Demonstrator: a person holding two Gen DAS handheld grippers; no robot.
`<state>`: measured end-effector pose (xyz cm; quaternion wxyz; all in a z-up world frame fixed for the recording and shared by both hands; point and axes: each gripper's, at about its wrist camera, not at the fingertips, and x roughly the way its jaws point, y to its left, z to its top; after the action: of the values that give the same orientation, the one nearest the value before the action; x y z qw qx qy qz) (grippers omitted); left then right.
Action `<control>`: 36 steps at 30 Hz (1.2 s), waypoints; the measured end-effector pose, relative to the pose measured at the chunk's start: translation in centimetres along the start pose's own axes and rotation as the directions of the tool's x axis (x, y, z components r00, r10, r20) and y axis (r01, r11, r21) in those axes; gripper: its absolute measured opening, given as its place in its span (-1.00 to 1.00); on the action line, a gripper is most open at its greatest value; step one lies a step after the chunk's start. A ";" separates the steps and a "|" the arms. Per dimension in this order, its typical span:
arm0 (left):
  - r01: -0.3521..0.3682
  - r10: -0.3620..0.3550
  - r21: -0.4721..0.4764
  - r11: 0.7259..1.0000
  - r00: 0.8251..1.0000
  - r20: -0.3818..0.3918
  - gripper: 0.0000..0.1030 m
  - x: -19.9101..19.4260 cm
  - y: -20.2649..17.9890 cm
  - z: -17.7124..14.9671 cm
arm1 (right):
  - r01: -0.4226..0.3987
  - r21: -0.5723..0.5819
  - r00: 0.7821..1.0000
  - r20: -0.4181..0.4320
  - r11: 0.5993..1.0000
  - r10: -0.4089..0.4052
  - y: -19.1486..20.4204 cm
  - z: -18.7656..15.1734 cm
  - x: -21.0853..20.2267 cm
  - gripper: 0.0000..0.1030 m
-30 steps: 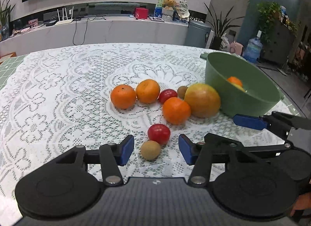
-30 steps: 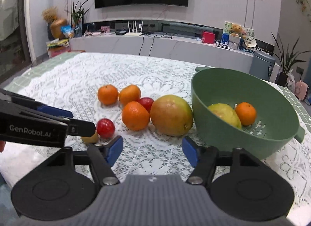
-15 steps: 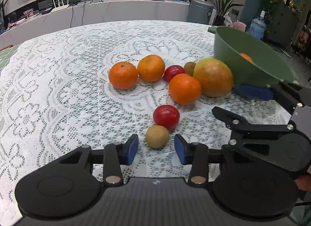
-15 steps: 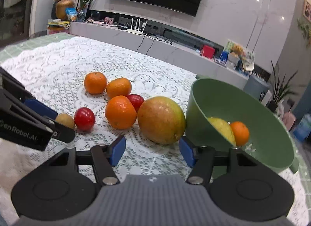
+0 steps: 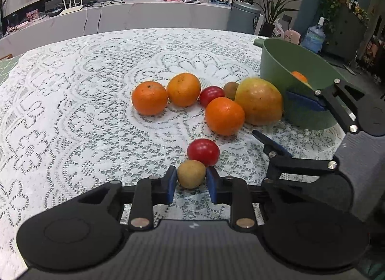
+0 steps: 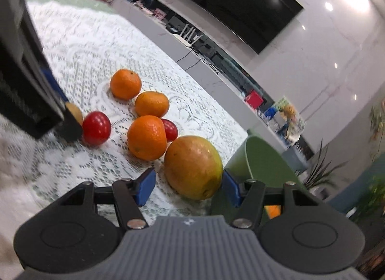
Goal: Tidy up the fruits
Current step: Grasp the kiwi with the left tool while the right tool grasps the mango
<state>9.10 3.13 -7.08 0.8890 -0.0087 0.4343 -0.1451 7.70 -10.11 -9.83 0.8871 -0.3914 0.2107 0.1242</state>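
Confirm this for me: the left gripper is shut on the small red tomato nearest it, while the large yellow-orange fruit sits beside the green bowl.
Not quite. The left gripper is shut on the small round brown fruit, not the small red tomato, which sits just beyond it, touching it. The left wrist view shows this. The rest holds: the large yellow-orange fruit sits beside the green bowl.

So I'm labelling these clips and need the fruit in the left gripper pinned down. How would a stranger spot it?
Start at the green bowl on the lace tablecloth and follow the fruits toward the camera. Nearest is a small brown-yellow fruit, pinched between the left gripper pads, touching a red tomato. It's duller and smaller than the oranges.
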 end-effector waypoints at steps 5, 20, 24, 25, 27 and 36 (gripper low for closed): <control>0.003 -0.003 -0.019 1.000 1.000 0.013 -0.42 -0.6 0.5 0.2 | 0.002 -0.137 1.000 0.005 0.991 -0.001 0.4 0.4 0.7 0.13; 0.001 0.000 -0.044 0.999 1.000 0.016 -0.42 -1.4 1.0 0.5 | -0.018 -0.303 0.999 -0.042 0.953 0.006 0.5 1.0 2.8 0.28; 0.007 -0.006 -0.052 0.999 1.000 0.015 -0.42 -1.5 1.1 0.5 | -0.040 -0.306 0.998 -0.053 0.951 0.025 0.2 1.2 3.2 0.28; 0.008 -0.007 -0.055 0.998 1.000 0.015 -0.42 -1.5 1.1 0.5 | -0.043 -0.306 0.998 -0.053 0.951 0.028 0.1 1.2 3.2 0.28; 0.006 -0.006 -0.060 0.998 1.000 0.014 -0.42 -1.6 1.2 0.5 | -0.049 -0.309 0.998 -0.052 0.950 0.034 0.3 1.2 3.3 0.26; 0.006 -0.005 -0.055 0.998 1.000 0.014 -0.42 -2.0 1.0 0.2 | -0.065 -0.285 0.997 -0.065 0.956 0.048 0.0 1.5 3.2 0.15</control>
<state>8.32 4.64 -5.60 0.8909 -0.0355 0.4321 -0.1354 10.93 -8.84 -10.41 0.8106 -0.5133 0.2268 0.1675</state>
